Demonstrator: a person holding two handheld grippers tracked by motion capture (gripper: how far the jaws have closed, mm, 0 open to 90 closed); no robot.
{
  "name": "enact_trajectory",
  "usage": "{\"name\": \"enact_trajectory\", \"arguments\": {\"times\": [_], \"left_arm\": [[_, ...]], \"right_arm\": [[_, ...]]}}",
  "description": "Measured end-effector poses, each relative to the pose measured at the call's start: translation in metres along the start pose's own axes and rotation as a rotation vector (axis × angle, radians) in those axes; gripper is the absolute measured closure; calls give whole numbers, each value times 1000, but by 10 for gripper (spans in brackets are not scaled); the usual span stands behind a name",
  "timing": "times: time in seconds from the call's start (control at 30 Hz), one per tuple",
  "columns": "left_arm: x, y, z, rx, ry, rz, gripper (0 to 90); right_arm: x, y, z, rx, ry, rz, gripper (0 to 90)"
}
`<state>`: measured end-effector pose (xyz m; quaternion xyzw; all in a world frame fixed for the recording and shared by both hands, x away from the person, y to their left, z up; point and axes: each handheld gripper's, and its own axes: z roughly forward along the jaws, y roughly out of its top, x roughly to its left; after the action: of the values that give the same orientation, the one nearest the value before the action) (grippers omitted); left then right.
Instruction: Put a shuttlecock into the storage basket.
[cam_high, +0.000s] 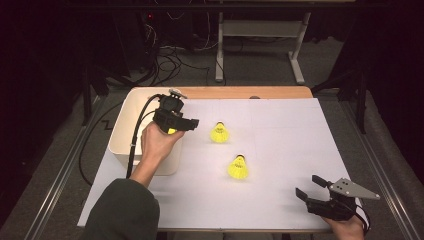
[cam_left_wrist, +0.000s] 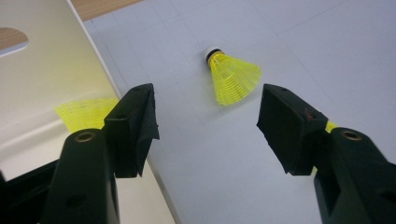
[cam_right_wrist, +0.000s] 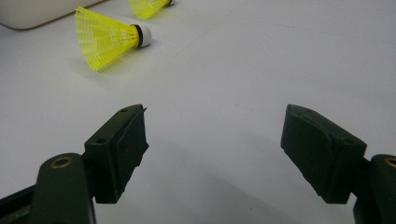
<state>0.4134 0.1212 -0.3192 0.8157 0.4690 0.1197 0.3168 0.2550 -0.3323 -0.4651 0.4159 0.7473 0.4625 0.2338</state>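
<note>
Shuttlecocks, yellow with white cork tips, lie on the white bench (cam_high: 280, 130). In the high view the farther shuttlecock (cam_high: 219, 133) sits a little toward eleven o'clock from the bench's middle, and the nearer shuttlecock (cam_high: 238, 168) lies at about five o'clock from it, the two apart from each other. A third shuttlecock (cam_left_wrist: 86, 113) shows in the left gripper view, lying inside the white bin (cam_high: 125, 130), which stands at the bench's nine o'clock edge.

The left gripper (cam_high: 192, 123) hangs over the bin's right rim, at nine o'clock from the farther shuttlecock and near it. Its jaws stand wide apart with nothing between them; in its own view the farther shuttlecock (cam_left_wrist: 231, 78) lies on the bench beyond the gap, cork end pointing to eleven o'clock.

The right gripper (cam_high: 310, 186) rests low at the bench's five o'clock corner, well apart from both loose shuttlecocks. Its jaws also gape wide and hold nothing; in its own view the nearer shuttlecock (cam_right_wrist: 109, 37) lies on its side at eleven o'clock, cork end to the right.
</note>
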Motion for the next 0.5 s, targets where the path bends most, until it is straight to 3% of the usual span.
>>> {"name": "enact_trajectory", "arguments": {"times": [0.5], "left_arm": [[-10,-1,6,-5,-10,41,384]], "right_arm": [[-1,0,1,-1,-1,8,227]]}}
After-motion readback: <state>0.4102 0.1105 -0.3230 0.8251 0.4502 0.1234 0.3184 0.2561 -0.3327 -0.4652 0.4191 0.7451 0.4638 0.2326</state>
